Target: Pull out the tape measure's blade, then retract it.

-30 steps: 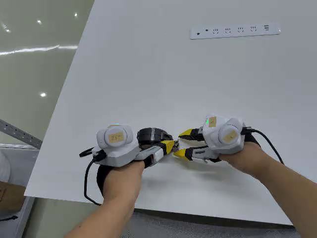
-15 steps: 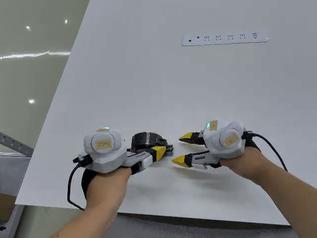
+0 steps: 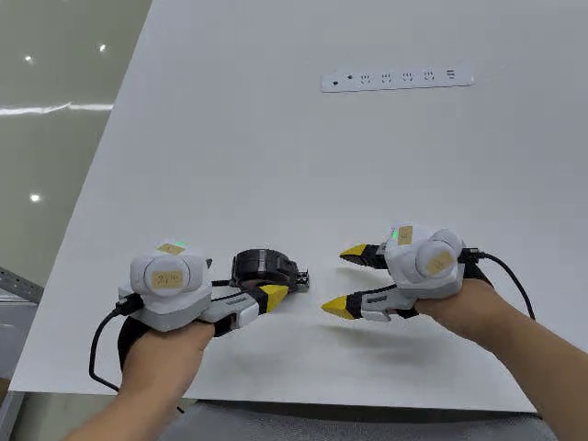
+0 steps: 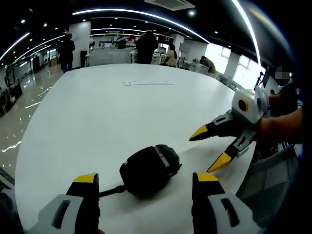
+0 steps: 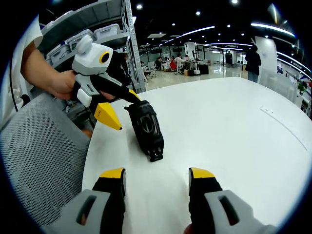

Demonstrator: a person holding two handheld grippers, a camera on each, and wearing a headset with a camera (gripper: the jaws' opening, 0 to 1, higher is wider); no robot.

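Two grippers were at the near edge of the table (image 3: 276,165). The left gripper (image 4: 145,178) had its jaws spread either side of the one black tape measure (image 3: 260,268), and the right gripper (image 3: 344,278), just right of it, had its jaws spread on nothing. One power strip (image 3: 395,78) lay far back.

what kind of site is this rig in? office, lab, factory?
Looks like an open-plan office or lab: a big white table with a power strip, shelving holding bins, and people standing in the background.
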